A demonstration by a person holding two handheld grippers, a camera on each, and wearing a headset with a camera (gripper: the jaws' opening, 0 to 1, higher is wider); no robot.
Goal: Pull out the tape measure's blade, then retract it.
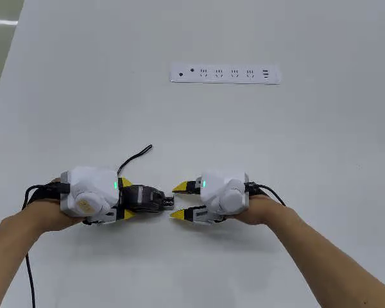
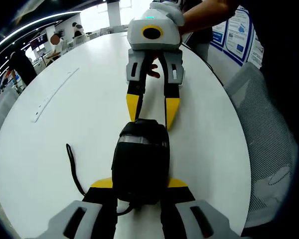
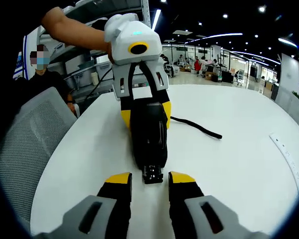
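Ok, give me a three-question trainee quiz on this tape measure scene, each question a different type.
1. True or false: the white, yellow-tipped right gripper is shut on the dark blade tip.
2. What grips the black plastic tape measure? A the left gripper; B the right gripper; C nothing, it lies free.
3. Fill in: on the white table, beyond both grippers, lies a long white ____.
Key: 1 false, its jaws stand open on either side of the blade tip. 2 A. 3 power strip.
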